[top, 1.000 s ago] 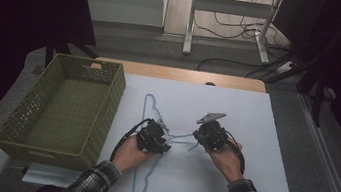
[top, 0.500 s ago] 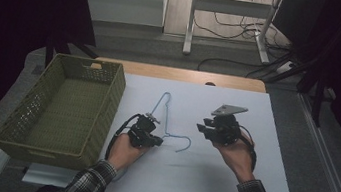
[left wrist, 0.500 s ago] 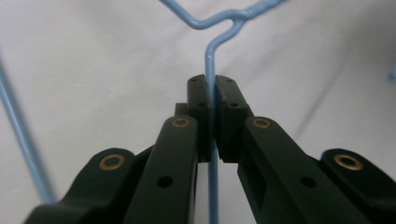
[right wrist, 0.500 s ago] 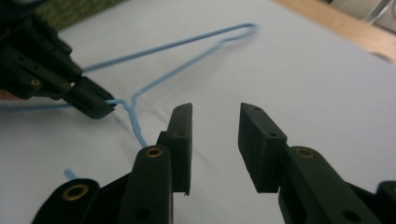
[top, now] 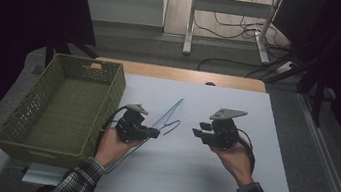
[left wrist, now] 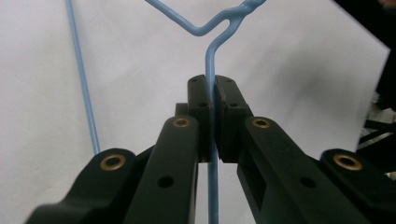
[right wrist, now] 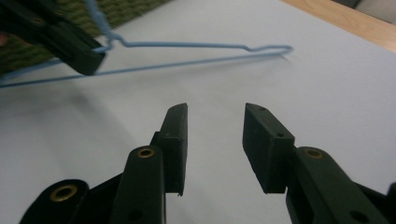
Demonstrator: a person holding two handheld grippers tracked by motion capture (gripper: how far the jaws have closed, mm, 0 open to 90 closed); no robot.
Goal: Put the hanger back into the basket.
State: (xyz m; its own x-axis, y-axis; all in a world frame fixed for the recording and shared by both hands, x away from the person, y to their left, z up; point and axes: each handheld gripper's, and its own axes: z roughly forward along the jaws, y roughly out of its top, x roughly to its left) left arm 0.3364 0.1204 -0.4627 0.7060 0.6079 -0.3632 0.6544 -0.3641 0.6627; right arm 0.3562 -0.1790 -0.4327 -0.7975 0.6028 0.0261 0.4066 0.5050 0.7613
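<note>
A light blue wire hanger (top: 170,111) is gripped at its neck by my left gripper (top: 153,133), just right of the basket. In the left gripper view the pads of the left gripper (left wrist: 212,86) press on the thin wire of the hanger (left wrist: 212,56), whose shoulders spread above them. My right gripper (top: 197,132) hovers over the white sheet to the right, apart from the hanger. Its jaws have just been opening, and nothing is between them at the right gripper (right wrist: 215,116). Ahead of it the hanger (right wrist: 187,45) hangs from the left gripper (right wrist: 88,60).
An olive woven basket (top: 108,92) stands at the table's left with nothing inside. The white sheet (top: 226,184) covers the table, with a wooden edge (top: 181,75) at the far side. Desk legs and cables lie on the floor beyond.
The hanger lay flat with both grippers at its hook. The left gripper has closed on it and lifted it. The right gripper has let go and drawn off to the right.
</note>
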